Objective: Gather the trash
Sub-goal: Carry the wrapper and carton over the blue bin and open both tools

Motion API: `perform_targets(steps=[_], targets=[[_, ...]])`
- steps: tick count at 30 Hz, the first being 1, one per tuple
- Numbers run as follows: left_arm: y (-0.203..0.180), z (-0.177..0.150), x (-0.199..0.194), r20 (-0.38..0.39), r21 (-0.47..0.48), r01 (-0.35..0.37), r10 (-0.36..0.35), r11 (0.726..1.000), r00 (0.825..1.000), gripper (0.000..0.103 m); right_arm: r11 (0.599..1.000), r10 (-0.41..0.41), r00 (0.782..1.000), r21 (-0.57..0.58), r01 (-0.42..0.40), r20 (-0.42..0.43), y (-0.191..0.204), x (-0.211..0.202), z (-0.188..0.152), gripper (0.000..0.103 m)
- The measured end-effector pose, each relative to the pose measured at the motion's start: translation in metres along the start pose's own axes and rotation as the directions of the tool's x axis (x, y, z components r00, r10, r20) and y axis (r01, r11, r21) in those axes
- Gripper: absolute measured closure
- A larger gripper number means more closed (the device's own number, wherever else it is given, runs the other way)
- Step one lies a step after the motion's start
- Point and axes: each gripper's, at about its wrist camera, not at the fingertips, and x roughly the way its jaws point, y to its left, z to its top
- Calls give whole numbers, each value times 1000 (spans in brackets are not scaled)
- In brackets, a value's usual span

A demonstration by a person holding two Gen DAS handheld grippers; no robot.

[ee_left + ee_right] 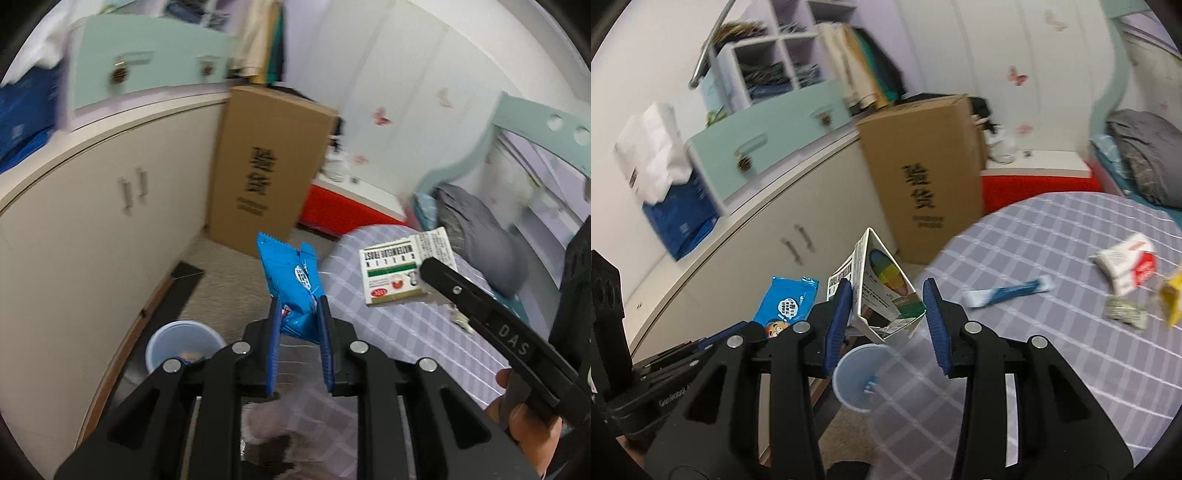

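Left gripper: nearly closed, pinching blue wrapper above floor.
Right gripper: part-open, clamping small carton.
Bin: below carton.
Advice: centre each over bin rim before releasing.

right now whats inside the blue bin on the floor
The bin holds a small blue scrap and something orange at the bottom; the gripper hides part of its inside.

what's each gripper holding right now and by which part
The left gripper pinches a blue snack wrapper by its lower end. The right gripper holds a small white box near its torn open end.
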Motion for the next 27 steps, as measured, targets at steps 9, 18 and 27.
perform_targets(steps=[9, 18, 27], targets=[[112, 6, 7, -37, -137, -171, 167, 976, 985, 85, 992, 88, 991, -78, -96, -101, 79, 80, -15, 63], [157, 1, 33, -100, -161, -280, 267, 946, 958, 85, 984, 74, 985, -147, -97, -159, 117, 156, -36, 28], [158, -5, 51, -140, -141, -279, 260, 950, 955, 85, 988, 40, 983, -142, -66, -179, 109, 154, -48, 23]])
